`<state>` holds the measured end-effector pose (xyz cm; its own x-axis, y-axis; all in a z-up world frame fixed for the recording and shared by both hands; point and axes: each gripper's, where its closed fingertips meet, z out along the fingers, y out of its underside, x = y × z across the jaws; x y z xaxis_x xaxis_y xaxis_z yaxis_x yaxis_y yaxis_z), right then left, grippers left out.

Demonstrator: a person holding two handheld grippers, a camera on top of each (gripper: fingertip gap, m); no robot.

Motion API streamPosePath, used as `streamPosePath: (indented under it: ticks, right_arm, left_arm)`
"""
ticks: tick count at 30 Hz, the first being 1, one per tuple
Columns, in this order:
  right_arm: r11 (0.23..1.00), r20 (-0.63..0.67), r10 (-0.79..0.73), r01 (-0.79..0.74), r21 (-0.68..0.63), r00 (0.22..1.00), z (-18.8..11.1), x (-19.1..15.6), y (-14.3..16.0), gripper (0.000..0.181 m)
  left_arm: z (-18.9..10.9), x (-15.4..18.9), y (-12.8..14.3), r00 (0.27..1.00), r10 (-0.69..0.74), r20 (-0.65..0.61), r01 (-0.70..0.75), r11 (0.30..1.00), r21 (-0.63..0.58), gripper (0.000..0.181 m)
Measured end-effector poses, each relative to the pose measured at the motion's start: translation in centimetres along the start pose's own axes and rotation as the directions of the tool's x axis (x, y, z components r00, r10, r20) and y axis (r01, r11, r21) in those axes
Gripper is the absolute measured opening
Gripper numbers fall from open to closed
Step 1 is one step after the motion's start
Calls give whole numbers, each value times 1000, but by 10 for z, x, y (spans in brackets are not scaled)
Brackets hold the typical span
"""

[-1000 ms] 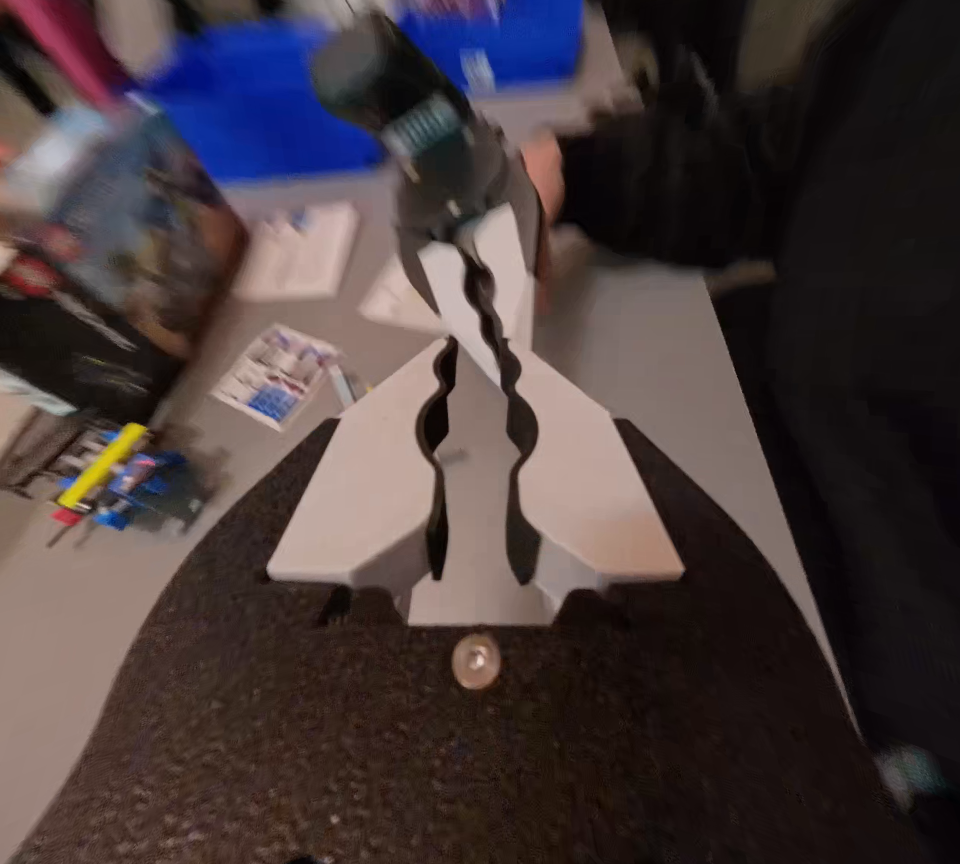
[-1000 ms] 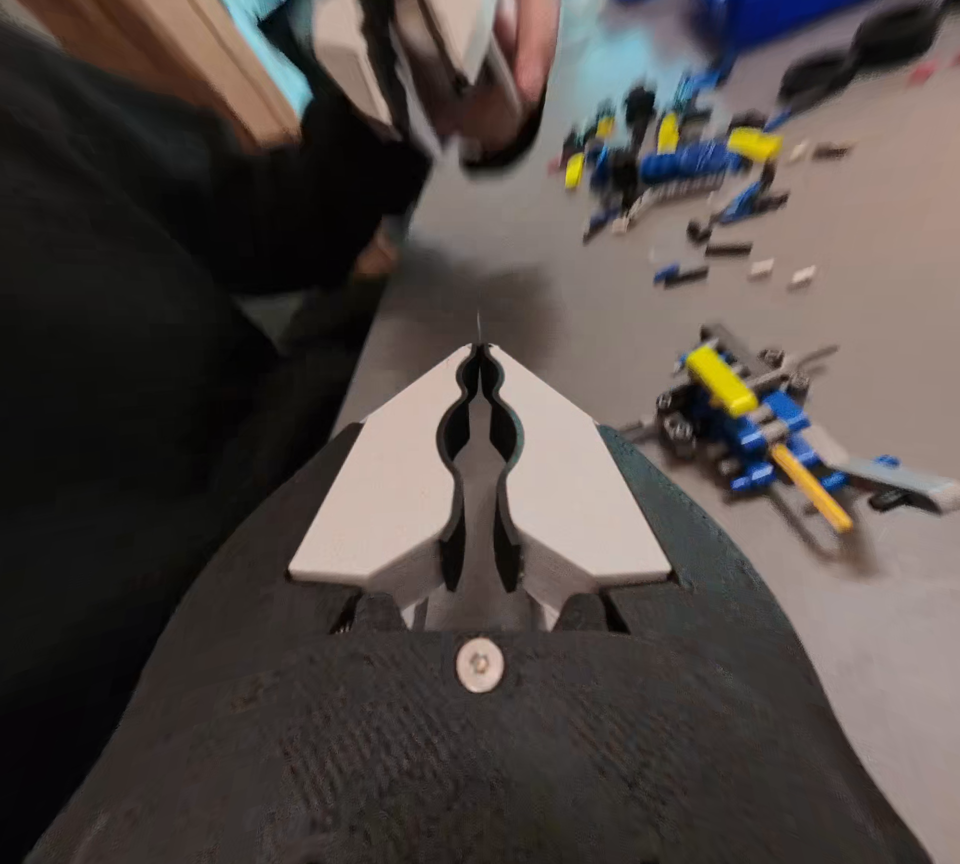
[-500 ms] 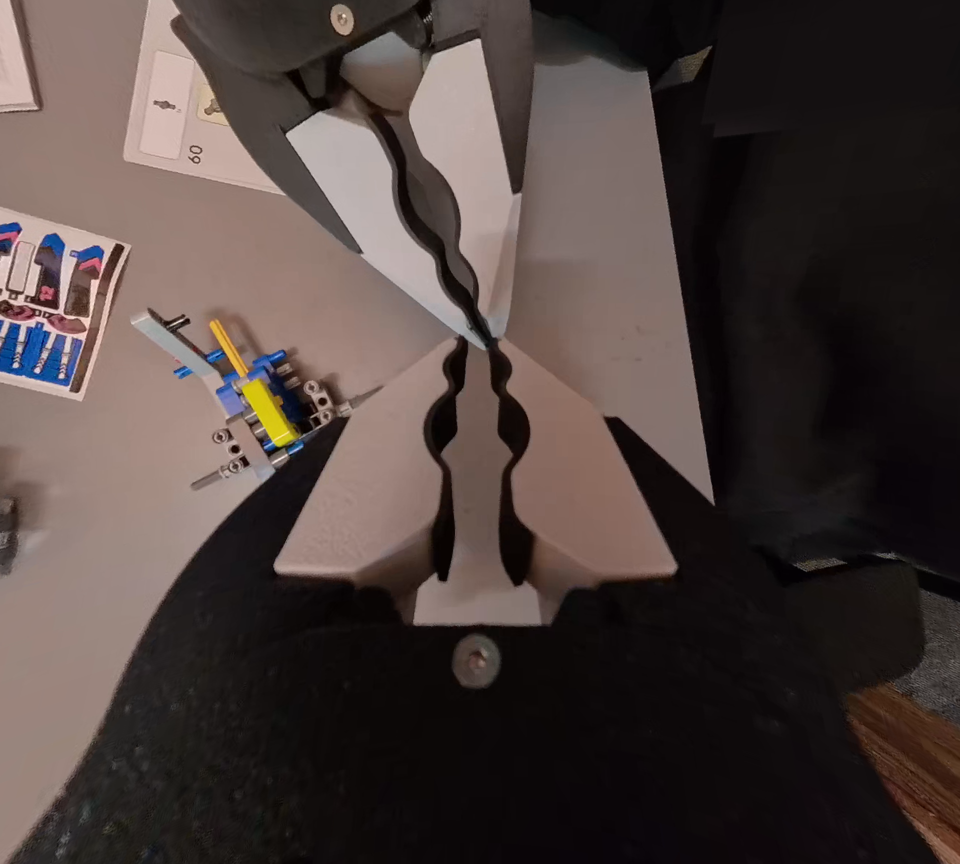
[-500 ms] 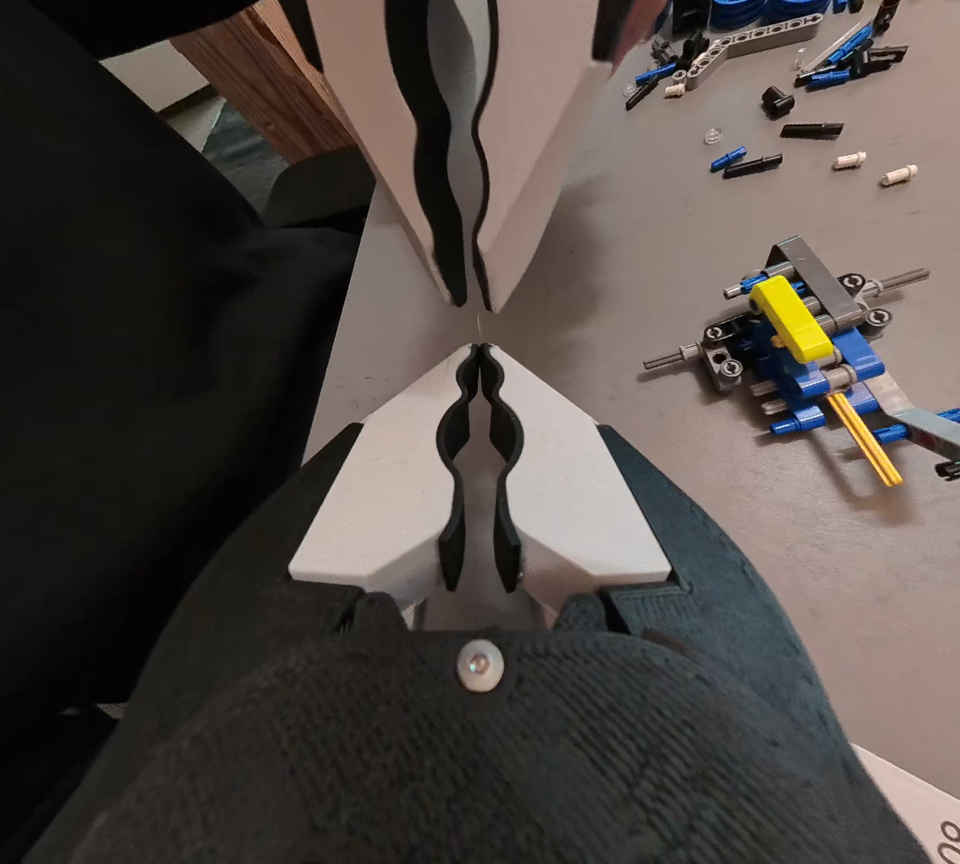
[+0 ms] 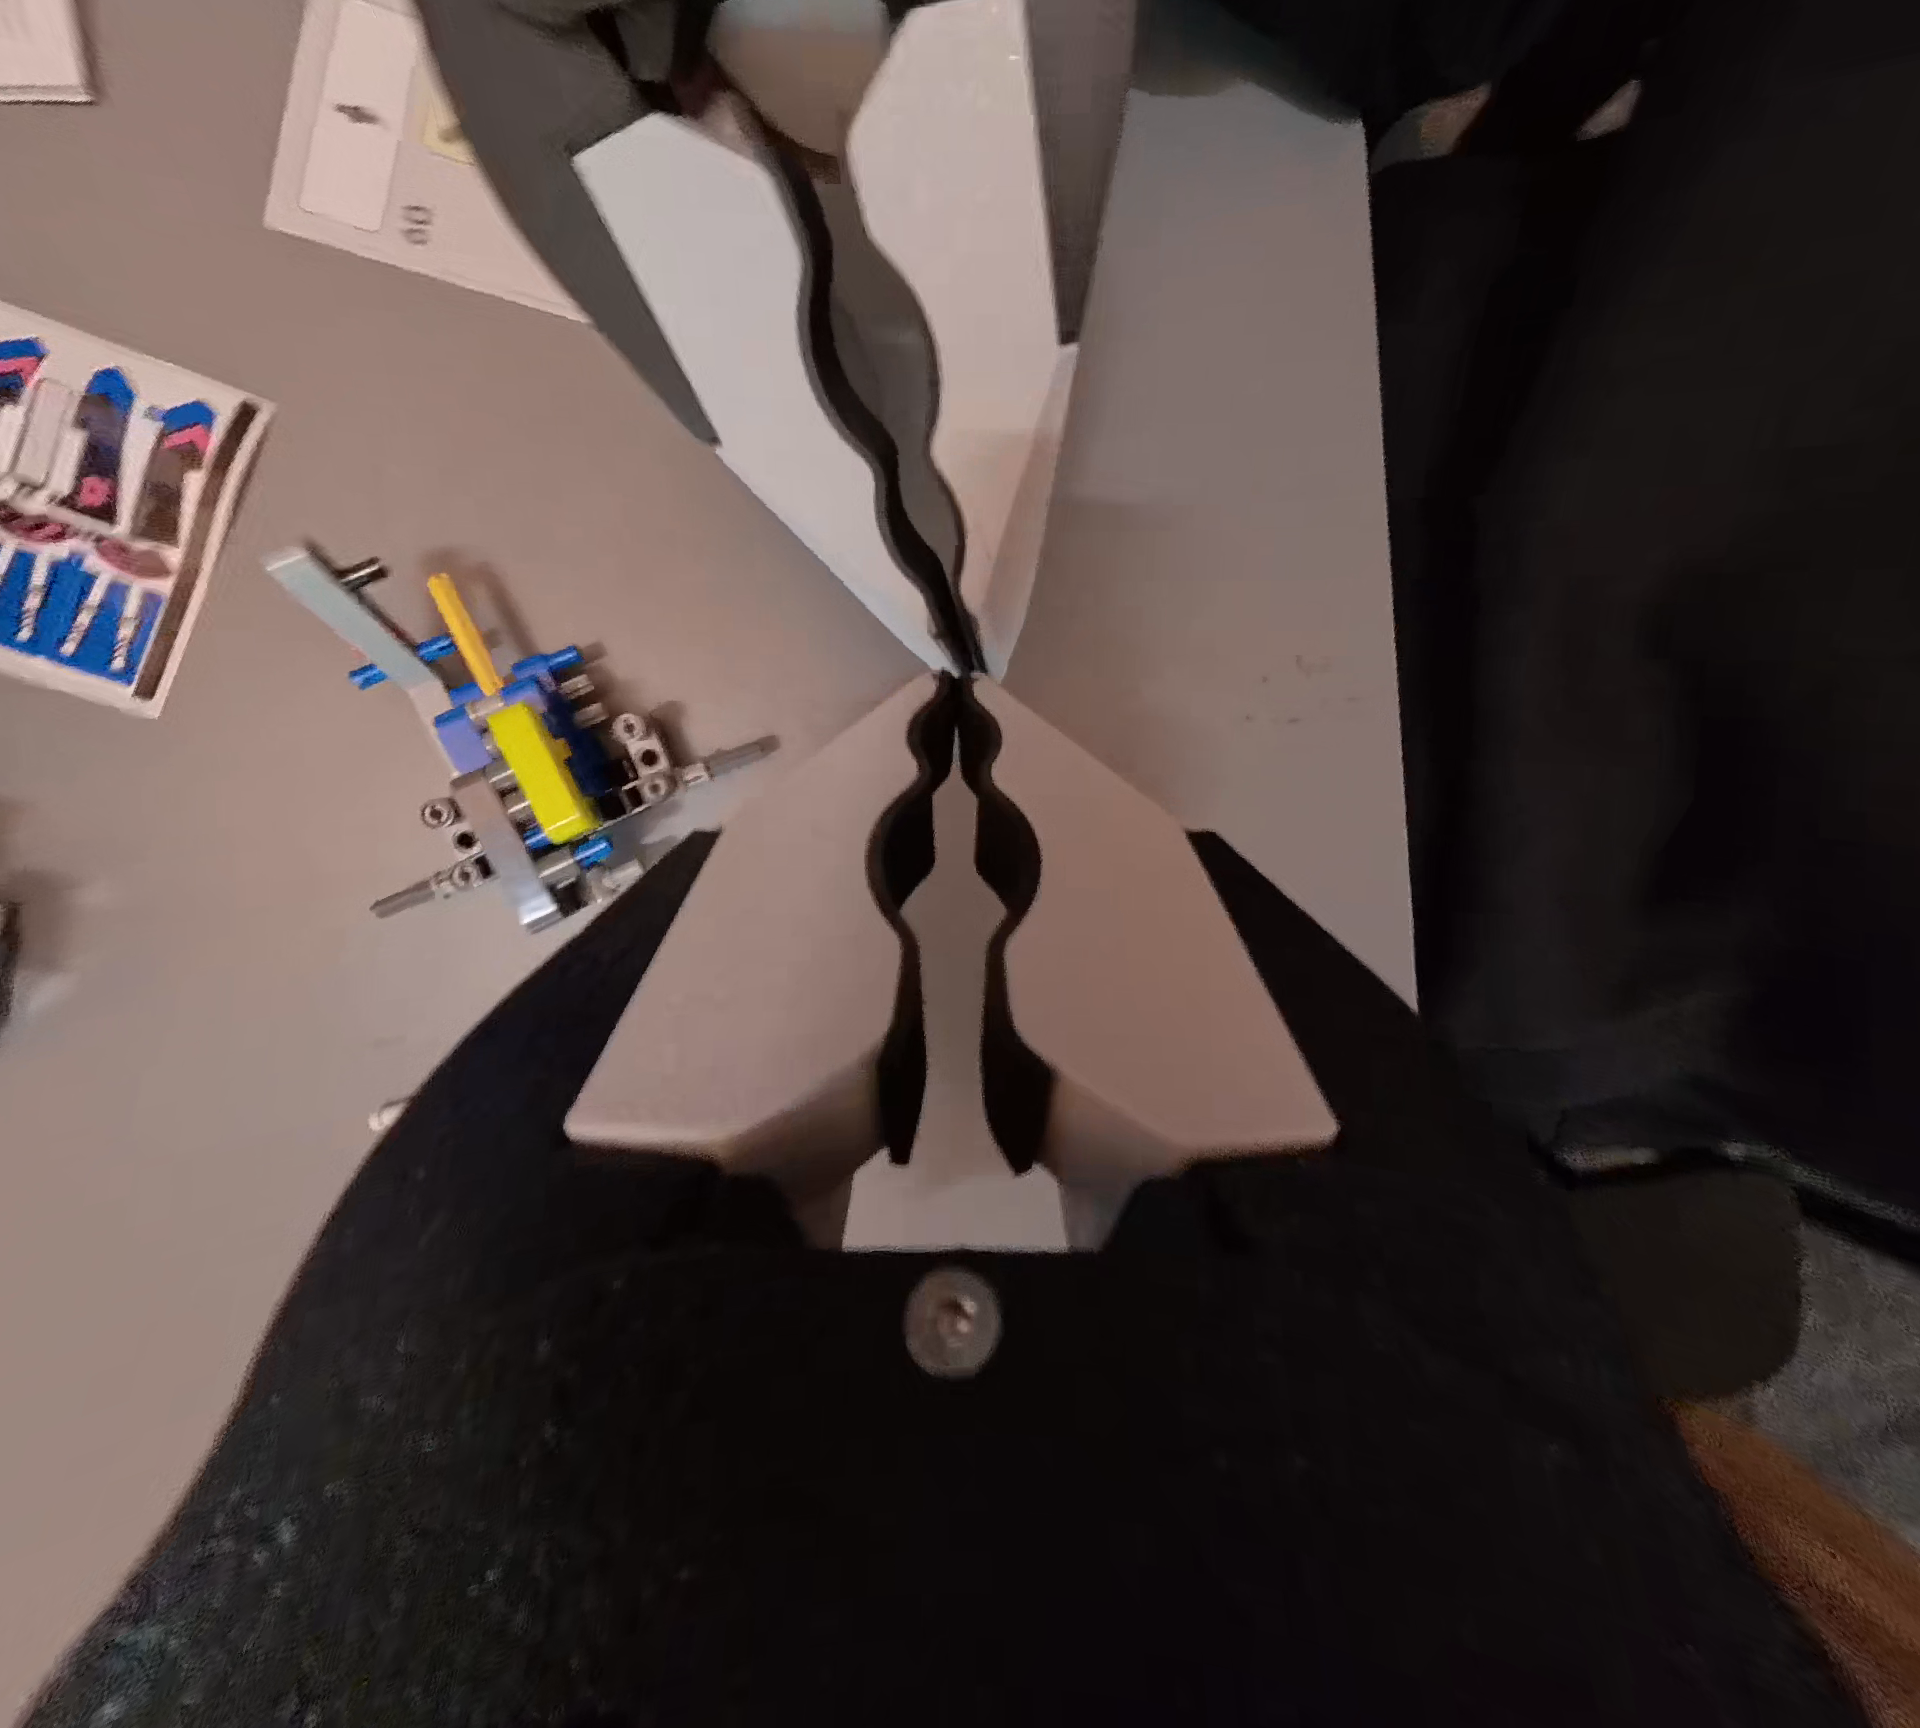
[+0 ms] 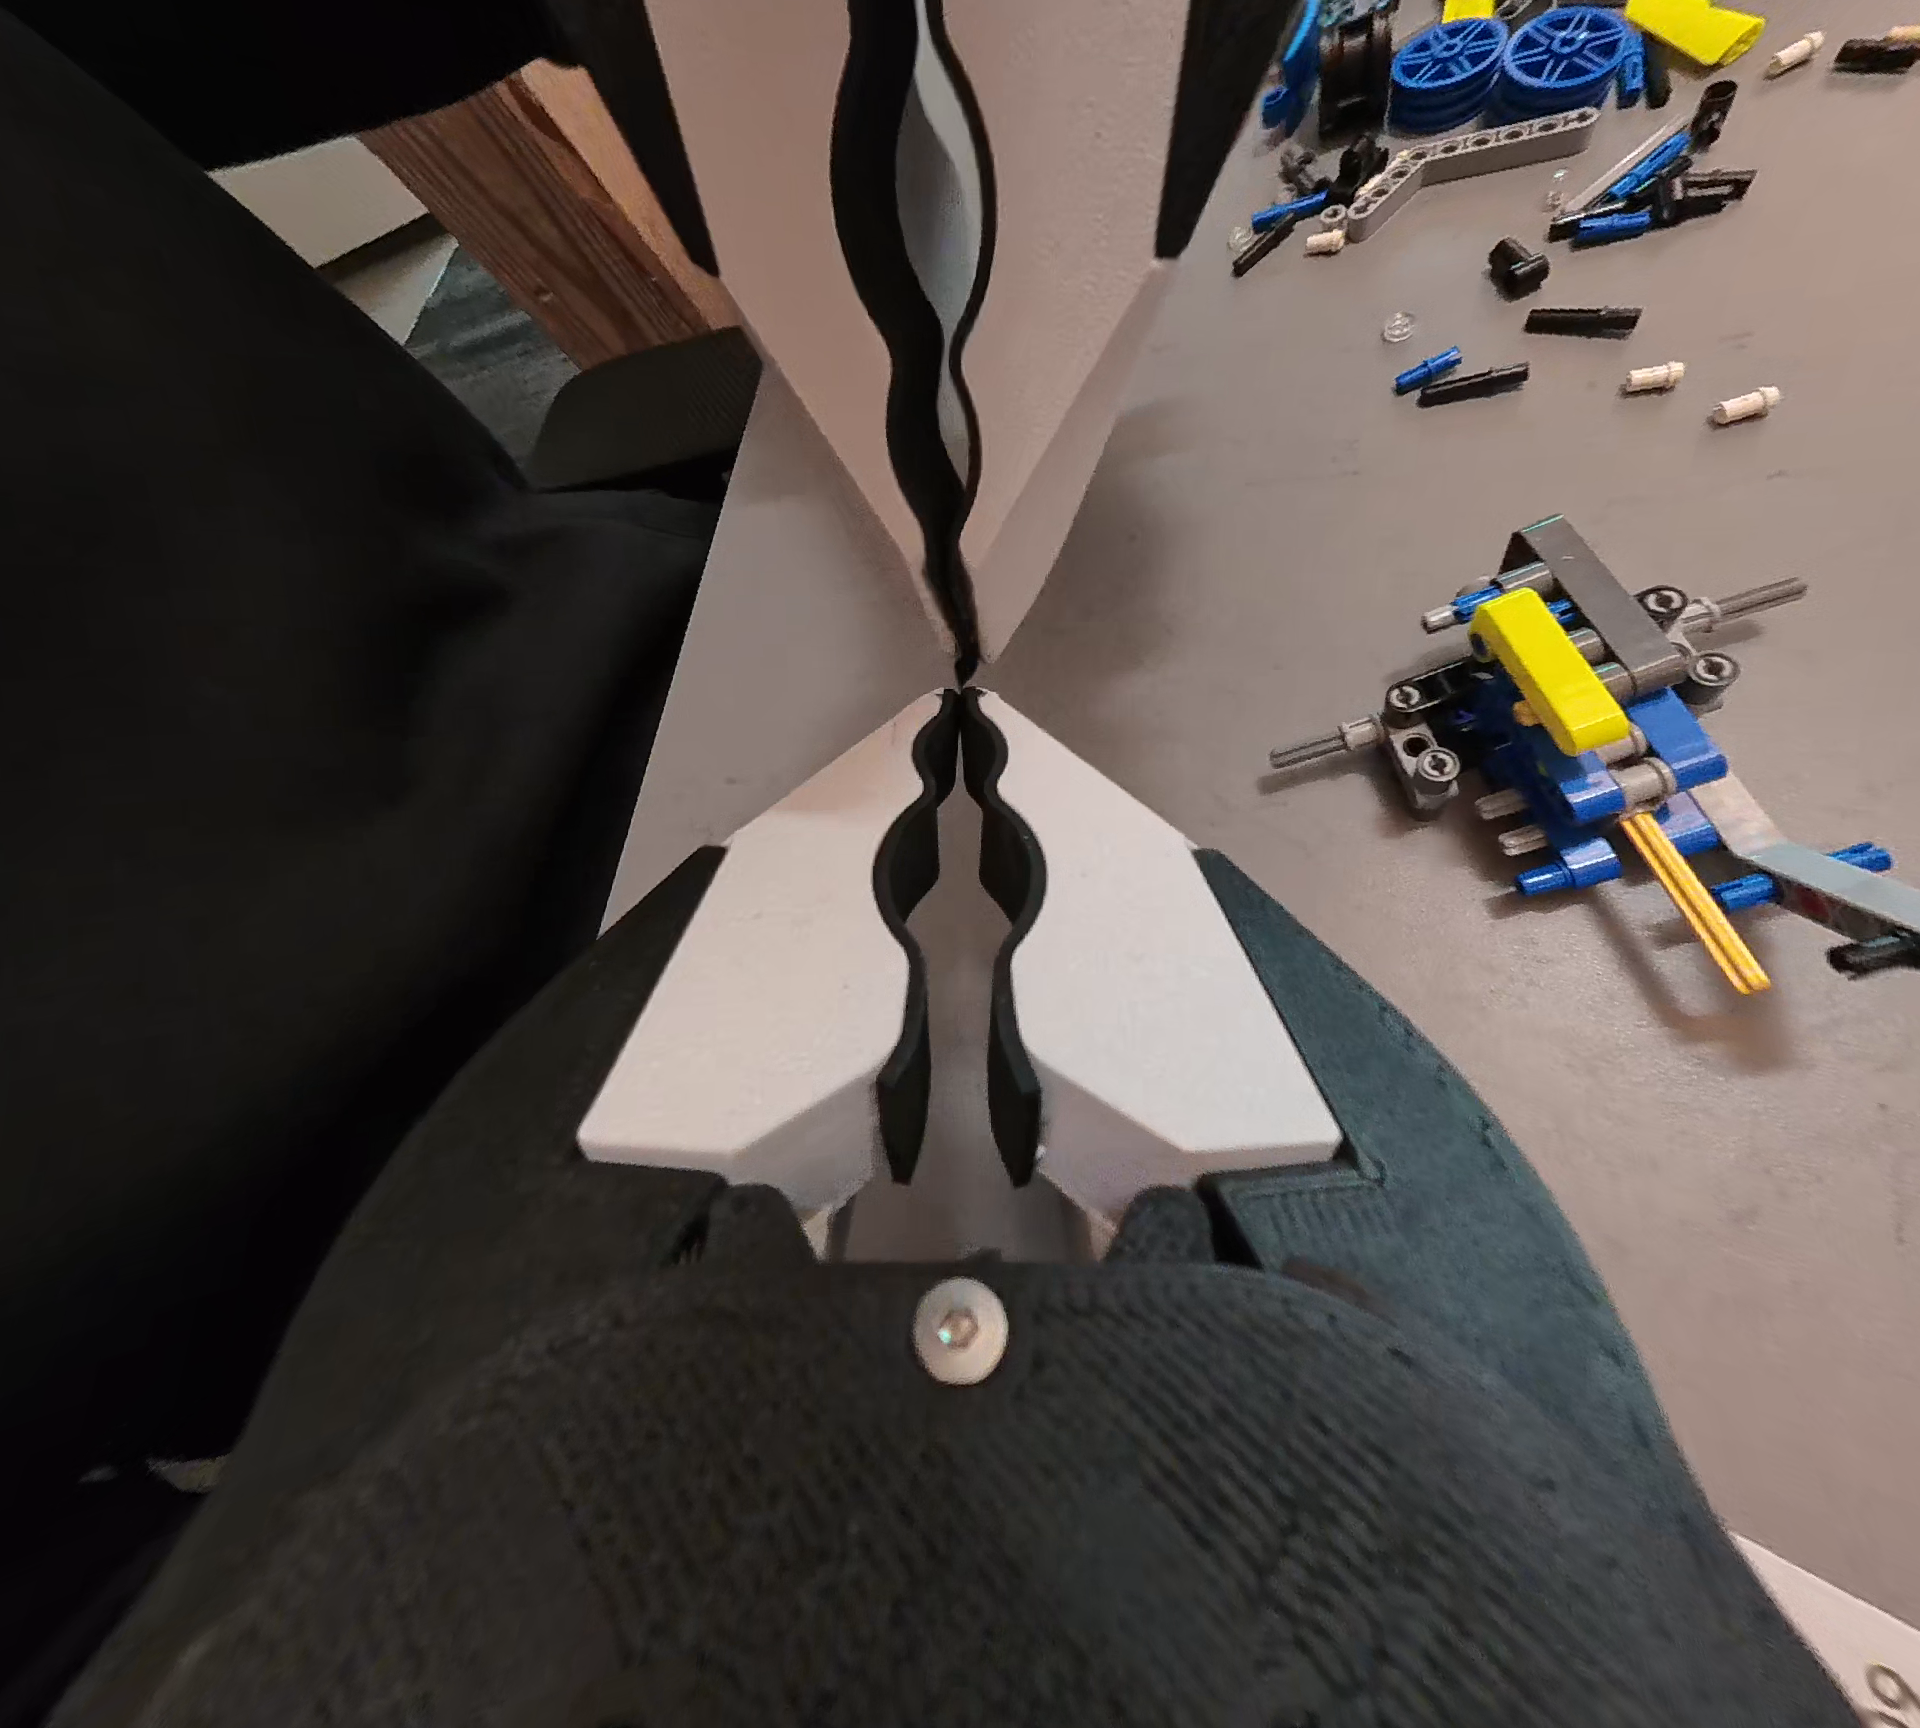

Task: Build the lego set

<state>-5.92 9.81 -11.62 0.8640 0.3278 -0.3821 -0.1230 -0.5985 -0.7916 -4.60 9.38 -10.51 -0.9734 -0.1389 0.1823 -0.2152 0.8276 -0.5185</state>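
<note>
My left gripper [image 5: 951, 691] and my right gripper [image 6: 961, 699] are both shut and meet tip to tip above the grey table's near edge. The right gripper also shows in the left wrist view [image 5: 961, 655], and the left gripper in the right wrist view [image 6: 966, 655], each pointing at the other. I cannot tell whether anything tiny is pinched between the tips. A partly built lego model [image 6: 1558, 722], blue and grey with a yellow piece and a yellow axle, lies on the table; it also shows in the left wrist view [image 5: 540, 764].
Loose lego parts [image 6: 1507, 68], with blue wheels, yellow panels and pins, lie farther back on the table. A sticker sheet [image 5: 104, 494] and an instruction page [image 5: 384, 120] lie nearby. A person's dark clothing [image 6: 260, 639] fills the space beyond the table edge [image 5: 1387, 639].
The two grippers swung together from blurred, separate positions and now touch tip to tip. The left jaws narrowed from a small gap to shut.
</note>
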Motion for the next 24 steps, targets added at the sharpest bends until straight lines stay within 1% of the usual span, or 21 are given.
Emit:
streamPosePath:
  ticks: [1,3,4,6,8,9,11,12,14,16,18,20,22,24]
  right_arm:
    - [1000,-13,1,-1,14,1000,-2,3,-1,0]
    - [998,-41,5,-3,67,999,-8,9,-7,10]
    - [995,-49,9,-4,100,999,-12,10,-11,12]
    - [985,-64,18,-7,172,998,-22,14,-20,17]
    - [969,-86,37,-14,245,996,-34,19,-29,19]
    - [966,-104,46,-18,259,993,-39,23,-29,21]
    - [967,-166,46,-3,253,985,-45,34,-25,26]
    - [969,-208,34,19,245,978,-47,40,-24,28]
    - [974,-314,-25,94,207,949,-50,53,-21,29]
    - [971,-456,-95,184,154,885,-52,71,-18,29]
    - [958,-539,-159,262,119,827,-49,82,-19,28]
    - [946,-552,-231,317,63,801,-39,84,-16,28]
    - [932,-561,-299,363,3,772,-32,88,-15,29]
    - [928,-554,-324,372,-28,767,-27,93,-12,30]
  left_arm:
    - [-3,-4,-1,999,-37,15,36,999,33,0]
    - [-10,-13,-6,991,-129,24,125,982,139,0]
    - [-14,-17,-8,983,-180,16,173,963,208,0]
    - [-24,-26,-13,961,-275,-22,265,896,355,0]
    - [-34,-35,-15,934,-353,-64,337,802,494,0]
    - [-40,-39,-14,918,-385,-92,369,747,553,0]
    - [-53,-49,-14,878,-448,-168,435,600,672,0]
    - [-57,-52,-13,854,-469,-224,473,523,709,0]
    - [-61,-60,-7,806,-507,-307,532,390,752,0]
    - [-57,-68,0,757,-538,-371,578,287,764,0]
    - [-52,-74,5,710,-551,-438,622,200,757,0]
    - [-44,-78,10,673,-567,-475,650,145,746,0]
    - [-37,-78,14,652,-575,-495,667,122,735,0]
    - [-33,-79,17,636,-585,-503,672,99,734,0]
